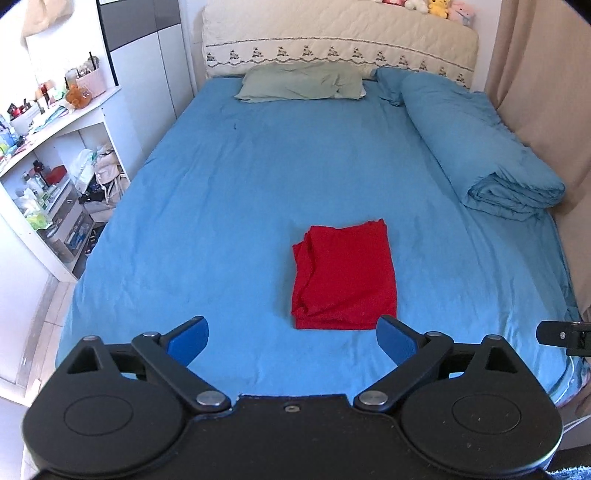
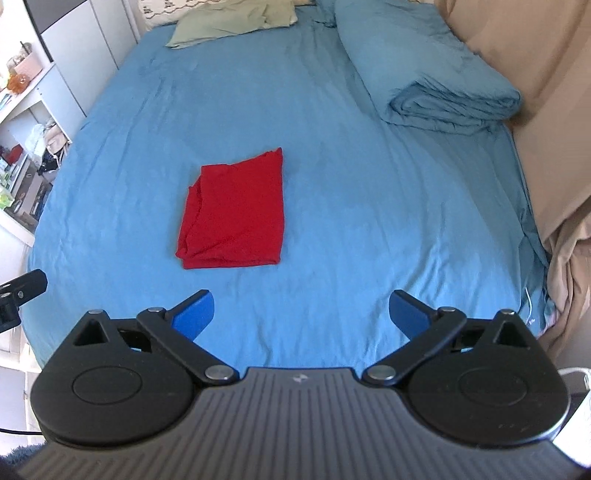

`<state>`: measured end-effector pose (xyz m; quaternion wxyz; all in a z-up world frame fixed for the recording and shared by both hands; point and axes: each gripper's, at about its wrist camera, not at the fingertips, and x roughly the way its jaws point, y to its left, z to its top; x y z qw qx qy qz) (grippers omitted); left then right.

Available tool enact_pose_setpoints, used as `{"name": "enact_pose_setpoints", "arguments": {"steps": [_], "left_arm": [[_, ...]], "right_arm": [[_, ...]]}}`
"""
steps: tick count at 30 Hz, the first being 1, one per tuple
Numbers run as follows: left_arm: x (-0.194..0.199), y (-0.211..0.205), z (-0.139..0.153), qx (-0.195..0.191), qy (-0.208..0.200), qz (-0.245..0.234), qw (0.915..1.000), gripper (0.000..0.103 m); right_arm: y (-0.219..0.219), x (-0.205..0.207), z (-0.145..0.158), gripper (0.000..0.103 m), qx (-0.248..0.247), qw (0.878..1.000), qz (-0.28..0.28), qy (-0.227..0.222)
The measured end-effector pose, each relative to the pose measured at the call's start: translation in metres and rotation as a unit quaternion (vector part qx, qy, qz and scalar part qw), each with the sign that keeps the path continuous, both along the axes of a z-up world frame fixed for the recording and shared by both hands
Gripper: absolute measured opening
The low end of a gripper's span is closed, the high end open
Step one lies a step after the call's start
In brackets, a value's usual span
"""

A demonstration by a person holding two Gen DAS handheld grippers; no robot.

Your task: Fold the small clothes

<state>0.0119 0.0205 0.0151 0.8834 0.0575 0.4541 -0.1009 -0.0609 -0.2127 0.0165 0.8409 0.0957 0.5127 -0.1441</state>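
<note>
Lying folded, light and limp, mid-frame on the bed (image 1: 221,206), red cloth (image 1: 345,277) best pinched at a layered corner; left tool (image 1: 291,338) and right tool (image 2: 301,312) agape, empty.

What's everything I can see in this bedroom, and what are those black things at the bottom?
Red garment: one, red, folded, lying mid-bed.
Bed sheet: one, blue, covering the mattress.
Pillow: one, pale green, at the head of the bed.
Duvet: one, blue, folded along the bed's right edge.
Headboard: one, cream, quilted, with plush toys on top.
Shelf unit: one, white, cluttered, left of the bed.
Curtain: one, beige, right of the bed.
Left hand-held gripper: one, black with blue pads, open, empty.
Right hand-held gripper: same, open, empty.
</note>
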Motion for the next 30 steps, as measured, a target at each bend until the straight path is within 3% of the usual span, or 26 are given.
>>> {"name": "enact_pose_setpoints", "arguments": {"steps": [30], "left_arm": [[-0.004,0.000,0.003,0.001,0.002,-0.012,0.9999,0.099]], "right_arm": [[0.022,-0.005,0.007,0.103,-0.028,1.000,-0.002,0.000]]}}
